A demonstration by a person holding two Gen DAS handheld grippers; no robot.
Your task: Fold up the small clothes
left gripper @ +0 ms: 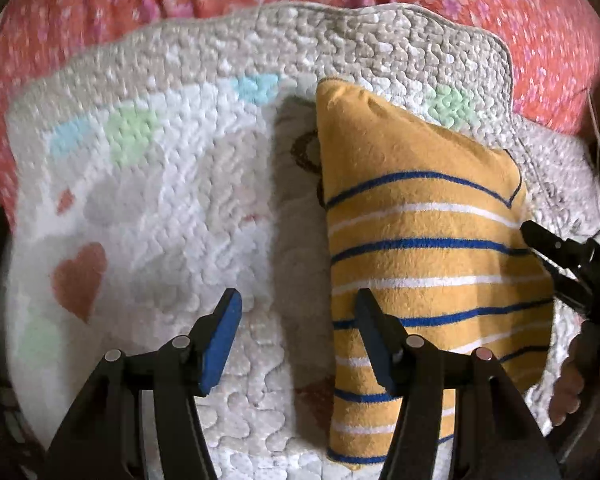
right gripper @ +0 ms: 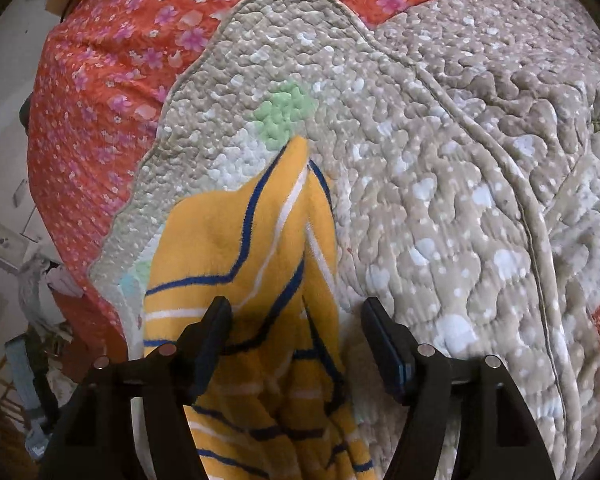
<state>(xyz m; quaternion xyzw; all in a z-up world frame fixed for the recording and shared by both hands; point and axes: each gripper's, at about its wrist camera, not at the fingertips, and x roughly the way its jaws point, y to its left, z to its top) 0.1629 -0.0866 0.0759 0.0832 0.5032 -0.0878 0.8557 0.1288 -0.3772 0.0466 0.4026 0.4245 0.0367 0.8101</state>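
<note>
Risk first, as a judgement: with the right gripper (right gripper: 296, 308) released and its jaws standing wide on both sides of a raised ridge of the yellow striped garment (right gripper: 268, 240), easy to catch the soft cloth on a pad when pulling away, and so to drag the fold open. Also possible to see the thick fabric spring back alone, since puffed up and not pressed flat at the 12 o'clock end. With the left gripper (left gripper: 296, 300) also released and holding nothing, its jaw at 3 o'clock close over the folded edge; easy to push that edge into a wrinkle by coming down carelessly.

Garment: folded into a long narrow shape on the quilted mat (left gripper: 160, 184), at 3 o'clock in the left wrist view, on top of the orange flowered bedspread (left gripper: 100, 8).

Containers: none to see, so nothing to report inside any.
</note>
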